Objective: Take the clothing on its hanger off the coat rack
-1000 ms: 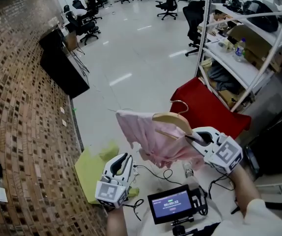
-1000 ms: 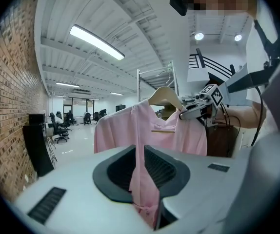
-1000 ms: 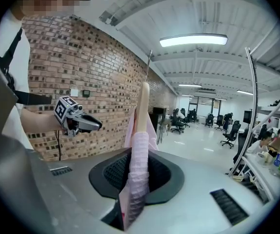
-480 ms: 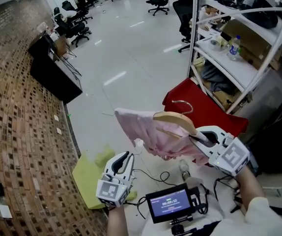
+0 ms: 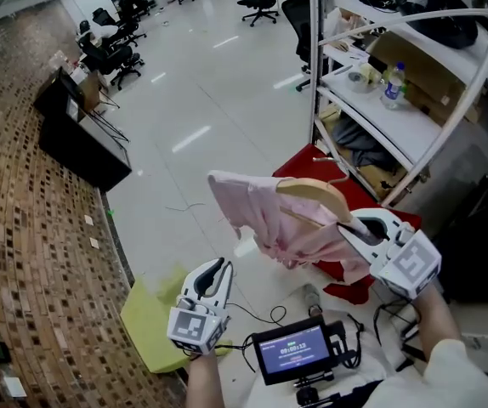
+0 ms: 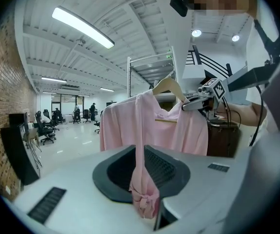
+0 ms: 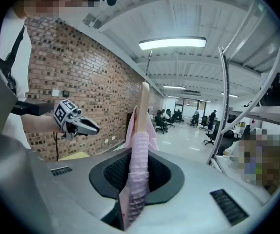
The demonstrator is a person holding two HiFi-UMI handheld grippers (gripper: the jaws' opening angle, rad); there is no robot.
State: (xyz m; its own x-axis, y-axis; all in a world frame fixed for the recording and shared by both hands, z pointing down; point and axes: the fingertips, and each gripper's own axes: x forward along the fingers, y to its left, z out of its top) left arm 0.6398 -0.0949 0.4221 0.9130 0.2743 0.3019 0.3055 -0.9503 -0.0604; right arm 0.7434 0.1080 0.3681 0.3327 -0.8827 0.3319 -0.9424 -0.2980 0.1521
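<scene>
1. Shows the pink garment point(image 5: 265, 215) on its wooden hanger point(image 5: 316, 192), held in the air above the floor and near the white metal rack point(image 5: 314, 75).
2. Shows the right tongs point(image 5: 353, 228) closed on 1 fabric-covered shoulder of the hanger. In the right gripper view, places the wooden arm and its ribbed pink covering upright in the slit between the jaws.
3. Shows the left tongs point(image 5: 221, 268) lower and nearer the brick wall point(image 5: 31, 211), closed on the knotted end of a tie strip point(image 6: 141, 169) running down from the garment's neckline.
4. Points the hanger's metal hook point(image 5: 333, 164) toward the rack; contact between the 2 not decidable from any view.
5. Places a red cloth point(image 5: 299, 170) on the floor below the hanger and a yellow-green sheet point(image 5: 146, 317) on the floor beside the left tongs.
6. Includes a small lit screen point(image 5: 291, 351) at the lower edge of the head view, between the 2 forearms.
</scene>
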